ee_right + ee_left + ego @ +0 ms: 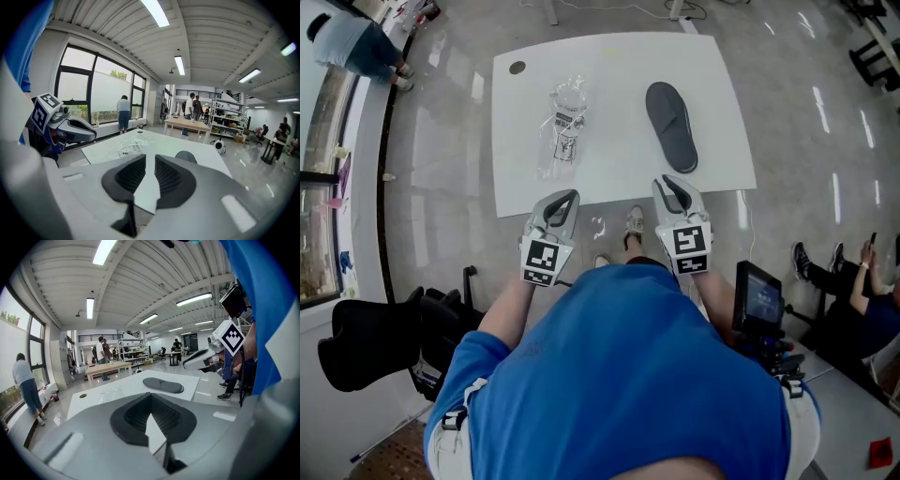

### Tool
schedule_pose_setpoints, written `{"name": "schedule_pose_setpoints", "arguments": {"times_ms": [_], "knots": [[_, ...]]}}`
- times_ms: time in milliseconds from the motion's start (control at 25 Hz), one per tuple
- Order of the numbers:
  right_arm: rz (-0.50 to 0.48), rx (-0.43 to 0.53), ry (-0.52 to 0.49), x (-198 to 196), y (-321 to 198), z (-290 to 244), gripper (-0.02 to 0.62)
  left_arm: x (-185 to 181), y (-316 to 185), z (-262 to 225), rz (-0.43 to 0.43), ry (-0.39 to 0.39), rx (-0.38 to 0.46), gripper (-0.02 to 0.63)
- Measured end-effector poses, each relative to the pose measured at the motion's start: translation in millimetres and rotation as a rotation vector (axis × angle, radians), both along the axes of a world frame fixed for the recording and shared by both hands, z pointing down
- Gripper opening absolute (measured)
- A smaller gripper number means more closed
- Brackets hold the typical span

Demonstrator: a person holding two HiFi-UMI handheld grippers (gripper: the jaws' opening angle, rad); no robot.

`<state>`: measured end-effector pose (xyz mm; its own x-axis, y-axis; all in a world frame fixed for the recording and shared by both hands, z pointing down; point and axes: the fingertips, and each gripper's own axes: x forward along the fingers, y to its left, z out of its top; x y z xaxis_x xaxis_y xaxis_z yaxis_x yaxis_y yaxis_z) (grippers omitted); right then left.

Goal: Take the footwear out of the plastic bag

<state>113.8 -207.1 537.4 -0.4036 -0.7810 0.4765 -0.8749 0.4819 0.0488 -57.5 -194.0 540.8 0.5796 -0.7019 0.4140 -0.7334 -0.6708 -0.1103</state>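
Slipper (671, 125) lies outside the crumpled plastic bag (562, 127); left fingers (133, 416) together, right fingers (125, 176) narrowly apart.

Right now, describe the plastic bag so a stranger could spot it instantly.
Find the white table in front of the person. On its left half lies the plastic bag, left of the dark slipper. It is the only clear, crinkled thing there.

slipper (672, 126): dark grey
plastic bag (563, 127): clear, black-and-white printed label
tabletop (619, 75): white
left claw (565, 199): pale grey, black pads, black-and-white square markers
right claw (672, 187): pale grey, black pads
shirt (619, 375): blue
floor (441, 141): glossy grey
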Motion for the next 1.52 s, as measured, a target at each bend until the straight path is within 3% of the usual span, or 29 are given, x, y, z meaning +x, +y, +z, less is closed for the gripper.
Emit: {"name": "schedule_pose_setpoints", "arguments": {"times_ms": [280,640,880,1120,1520], "knots": [[0.054,0.031,-0.013,-11,69,-27,0.013,5,64,-20,0.048,0.036,0.027,0.006],[0.059,0.046,-0.040,1,88,-32,0.003,30,79,-19,0.048,0.073,0.032,0.006],[0.062,0.048,-0.087,10,94,-41,0.003,38,82,-25,-0.017,0.102,0.012,0.006],[0.057,0.036,-0.118,15,96,-45,0.003,39,82,-37,-0.052,0.090,0.039,0.006],[0.034,0.036,-0.123,48,110,-60,0.003,78,95,-55,-0.050,0.076,0.057,0.006]]}}
